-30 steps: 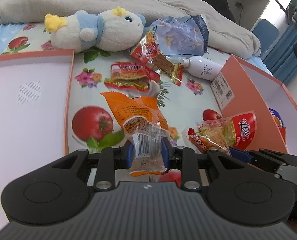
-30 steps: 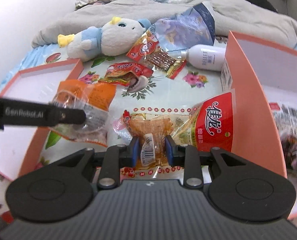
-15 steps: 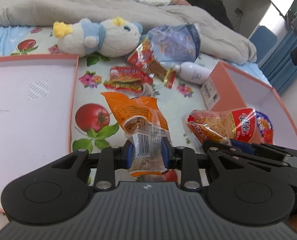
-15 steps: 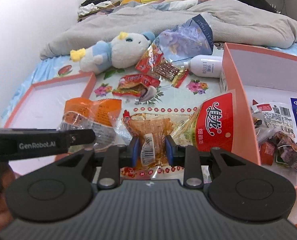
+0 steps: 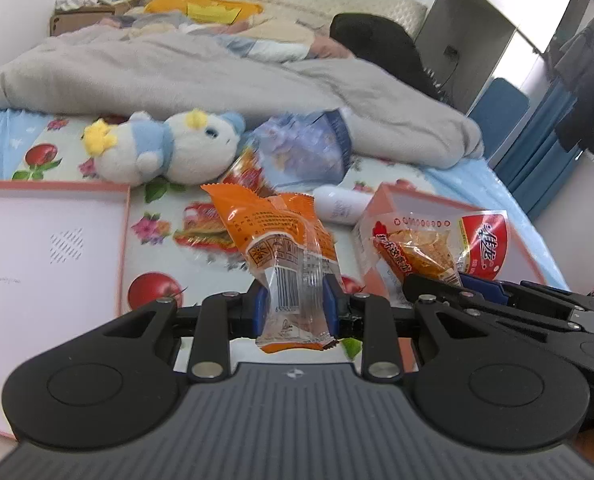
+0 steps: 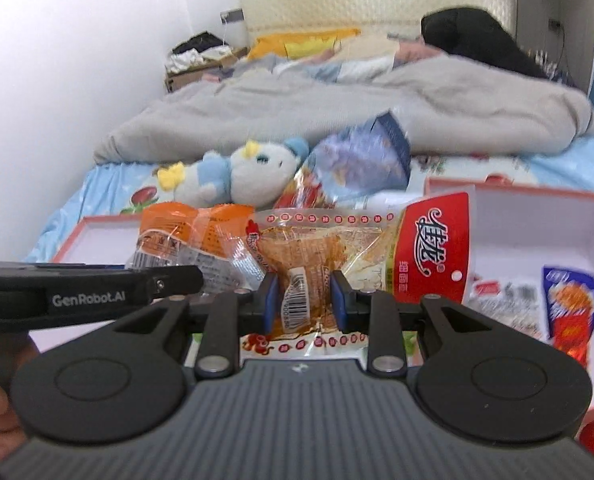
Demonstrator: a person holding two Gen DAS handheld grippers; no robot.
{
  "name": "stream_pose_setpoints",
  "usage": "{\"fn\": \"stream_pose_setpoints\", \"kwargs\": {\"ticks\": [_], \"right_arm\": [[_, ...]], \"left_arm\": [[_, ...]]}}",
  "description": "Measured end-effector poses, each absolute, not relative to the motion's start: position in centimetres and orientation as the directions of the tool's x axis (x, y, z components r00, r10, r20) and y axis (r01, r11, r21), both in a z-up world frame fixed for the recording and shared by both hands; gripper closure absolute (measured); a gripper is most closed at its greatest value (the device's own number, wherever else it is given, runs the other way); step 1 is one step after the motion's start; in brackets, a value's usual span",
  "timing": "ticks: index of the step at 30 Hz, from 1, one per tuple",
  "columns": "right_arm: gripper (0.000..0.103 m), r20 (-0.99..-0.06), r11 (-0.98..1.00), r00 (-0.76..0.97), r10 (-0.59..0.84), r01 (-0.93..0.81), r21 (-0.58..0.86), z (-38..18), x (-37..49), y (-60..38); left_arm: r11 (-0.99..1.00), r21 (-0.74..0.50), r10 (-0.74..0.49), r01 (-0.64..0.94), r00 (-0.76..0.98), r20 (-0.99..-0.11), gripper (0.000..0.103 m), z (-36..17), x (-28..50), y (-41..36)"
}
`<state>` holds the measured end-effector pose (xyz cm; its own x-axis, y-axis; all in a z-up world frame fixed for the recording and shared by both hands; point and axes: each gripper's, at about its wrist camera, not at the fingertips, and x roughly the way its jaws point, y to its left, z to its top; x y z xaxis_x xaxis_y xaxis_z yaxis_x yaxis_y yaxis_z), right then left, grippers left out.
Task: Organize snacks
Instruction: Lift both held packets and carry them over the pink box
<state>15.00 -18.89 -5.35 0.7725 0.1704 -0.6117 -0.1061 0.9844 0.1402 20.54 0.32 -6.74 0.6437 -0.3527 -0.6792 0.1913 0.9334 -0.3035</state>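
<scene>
The left gripper (image 5: 297,304) is clenched on an orange snack packet (image 5: 275,236), lifted above the bed. The right gripper (image 6: 303,300) pinches a clear-and-red noodle-snack packet (image 6: 337,248), also raised, just beside the pink-edged box (image 6: 537,208) at the bed's right edge. That box already holds a few packets (image 6: 569,304), so sorting is partly done. Red snack packets (image 5: 201,228) lie loose mid-bed near the plush toy (image 5: 165,148), so more remains. The box lid (image 5: 49,248) lies at the left edge.

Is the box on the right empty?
No, the pink box already holds snack packets lying on its white floor.
</scene>
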Motion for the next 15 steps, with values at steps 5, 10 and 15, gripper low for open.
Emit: {"fn": "stream_pose_setpoints", "kwargs": {"ticks": [5,10,15], "right_arm": [[0.072,-0.572,0.987,0.807,0.146,-0.083,0.135,-3.2,14.3,-20.8],[0.072,-0.545,0.991,0.831,0.115,-0.056,0.123,-1.5,13.7,-22.9],[0.072,-0.524,0.993,0.846,0.100,-0.051,0.106,-0.2,13.4,-24.8]], "left_arm": [[0.925,-0.304,-0.376,0.229,0.664,-0.646,0.070,-3.9,20.2,-1.5],[0.914,-0.298,-0.405,0.277,0.685,-0.606,0.070,-1.1,20.1,-3.8],[0.903,-0.292,-0.430,0.316,0.690,-0.582,0.070,1.1,20.3,-6.3]]}}
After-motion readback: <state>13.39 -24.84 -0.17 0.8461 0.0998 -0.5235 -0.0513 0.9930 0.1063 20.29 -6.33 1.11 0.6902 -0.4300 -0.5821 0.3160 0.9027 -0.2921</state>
